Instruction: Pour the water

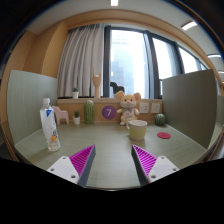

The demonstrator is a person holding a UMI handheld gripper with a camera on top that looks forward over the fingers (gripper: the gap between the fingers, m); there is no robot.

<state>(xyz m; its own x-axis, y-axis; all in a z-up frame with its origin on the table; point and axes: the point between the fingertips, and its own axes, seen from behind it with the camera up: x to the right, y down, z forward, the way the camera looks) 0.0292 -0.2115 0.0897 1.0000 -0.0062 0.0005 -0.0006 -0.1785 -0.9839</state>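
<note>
Fingers point(114, 163) spread wide, grasping nothing, low over the table point(110, 150). Water bottle point(49, 125) upright well ahead and off to the left; yellow-green cup point(138, 129) ahead to the right, in front of a plush toy point(127, 106). Bottle likely light, thin-walled plastic, smooth and a little slippery, apt to dent; best taken around the mid-body, below the cap. Water level hard to make out; cup's inside hidden; label unreadable.

We see our gripper point(112, 166) as two pale grey fingers point(64, 170) with angular white bodies, each bearing a ribbed magenta triangular pad point(82, 159) on its inner face.
</note>
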